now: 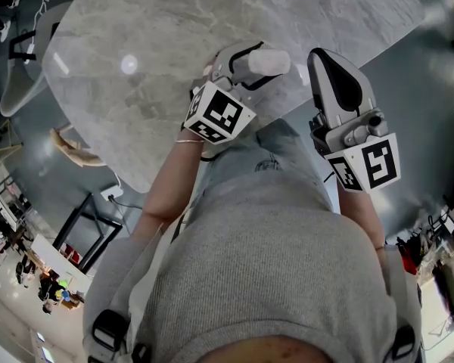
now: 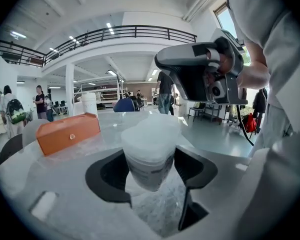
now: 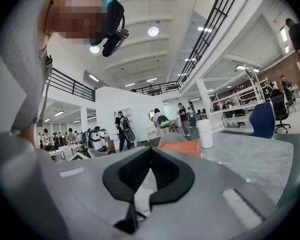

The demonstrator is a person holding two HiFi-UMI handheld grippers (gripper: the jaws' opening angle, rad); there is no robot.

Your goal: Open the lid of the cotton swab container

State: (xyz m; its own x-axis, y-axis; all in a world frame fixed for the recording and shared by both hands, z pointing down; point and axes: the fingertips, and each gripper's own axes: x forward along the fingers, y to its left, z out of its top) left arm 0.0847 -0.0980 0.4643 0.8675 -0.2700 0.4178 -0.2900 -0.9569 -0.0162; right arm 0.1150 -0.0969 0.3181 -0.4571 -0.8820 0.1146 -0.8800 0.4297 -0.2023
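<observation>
My left gripper (image 1: 246,65) is shut on the cotton swab container (image 1: 263,62), a small round tub with a frosted white lid, and holds it over the near edge of the marble table (image 1: 136,36). In the left gripper view the container (image 2: 151,146) sits between the two black pads of the left gripper (image 2: 151,170), lid end pointing away. My right gripper (image 1: 321,60) is shut with nothing in it, just right of the container. It shows in the left gripper view as the right gripper (image 2: 200,74), above and beyond the lid. The right gripper (image 3: 151,151) has its pads together.
An orange box (image 2: 67,132) lies on the table to the left, with a white cylinder (image 2: 89,104) behind it. The same orange box (image 3: 182,146) and white cylinder (image 3: 205,133) show in the right gripper view. The person's grey-clad body (image 1: 272,263) is close behind both grippers.
</observation>
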